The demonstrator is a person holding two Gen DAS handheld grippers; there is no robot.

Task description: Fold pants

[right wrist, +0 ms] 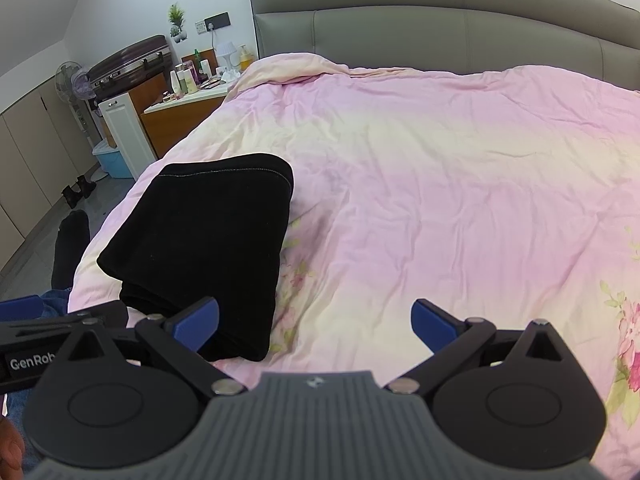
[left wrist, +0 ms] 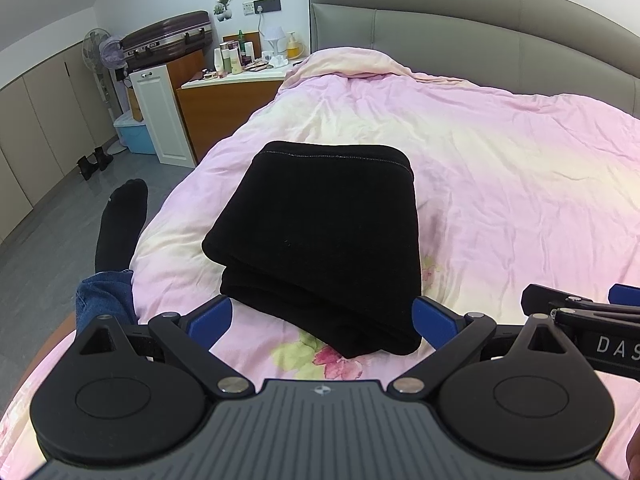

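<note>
While the pants [left wrist: 320, 236] are lying folded on the quilt [left wrist: 500, 184], both grippers are hovering wide open, holding nothing. Left gripper [left wrist: 322, 318], right gripper [right wrist: 316, 320]: advisable to be drawing back level, pads clear of the stack's near edge.

The black pants [left wrist: 320, 236] lie folded into a thick, squarish bundle on the bed's pink floral duvet [left wrist: 500, 184], stitched hem at the far edge. The left hand-held gripper [left wrist: 322, 318] hovers at the bundle's near end, its blue pads [left wrist: 210, 320] spread wide on either side — gripping nothing. The right hand-held gripper [left wrist: 580, 304] pokes in from the right edge. A black-socked foot [left wrist: 120, 220] hangs off the bedside.
</note>
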